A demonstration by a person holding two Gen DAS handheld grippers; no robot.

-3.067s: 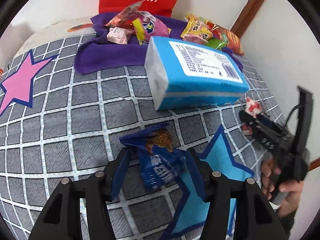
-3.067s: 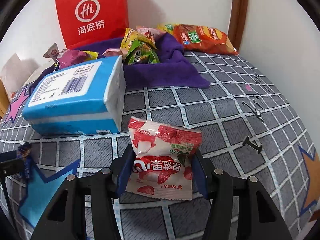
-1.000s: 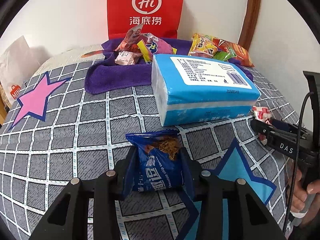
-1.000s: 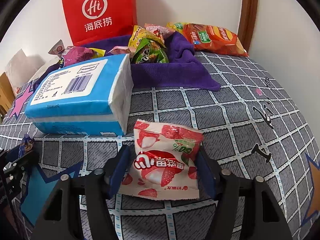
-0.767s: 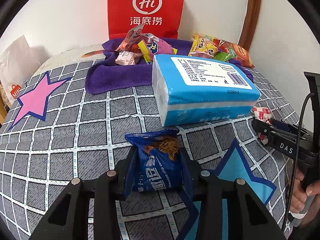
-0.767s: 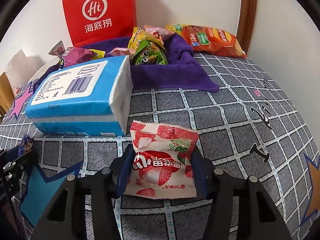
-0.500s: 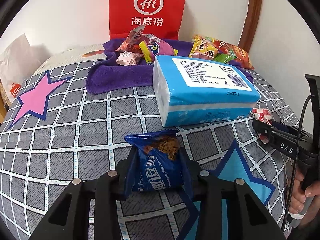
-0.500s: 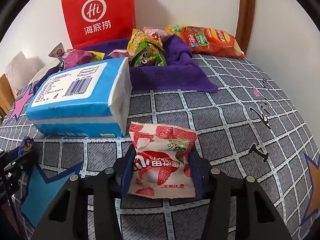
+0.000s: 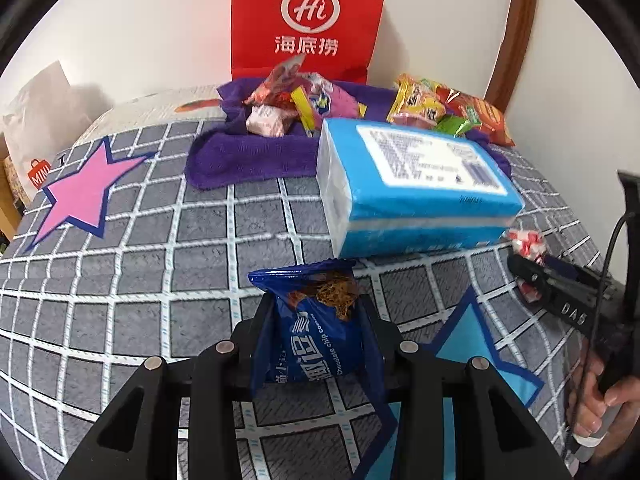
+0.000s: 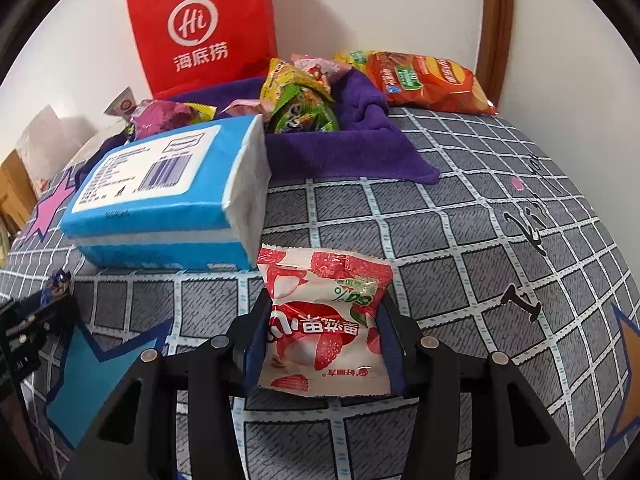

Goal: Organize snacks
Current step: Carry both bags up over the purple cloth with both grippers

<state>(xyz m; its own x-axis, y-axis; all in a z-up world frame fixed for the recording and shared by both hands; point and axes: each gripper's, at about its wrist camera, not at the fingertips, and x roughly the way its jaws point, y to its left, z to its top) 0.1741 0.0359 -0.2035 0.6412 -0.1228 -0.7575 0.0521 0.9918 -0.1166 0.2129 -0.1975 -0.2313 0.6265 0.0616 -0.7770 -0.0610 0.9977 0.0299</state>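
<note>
Mid-task: left hand-held gripper (image 9: 316, 320) clamps the blue cookie packet (image 9: 316, 324), right hand-held gripper (image 10: 324, 320) clamps the strawberry packet (image 10: 324, 320), both apparently just above the bed (image 9: 120, 240); neither yet with the snacks on the purple towel (image 9: 248, 156).

Two gripped snack packets (image 9: 320, 328) (image 10: 324, 320), one tissue pack (image 9: 416, 184), one red bag (image 9: 308, 20), perhaps eight piled snacks (image 10: 300, 100)
</note>
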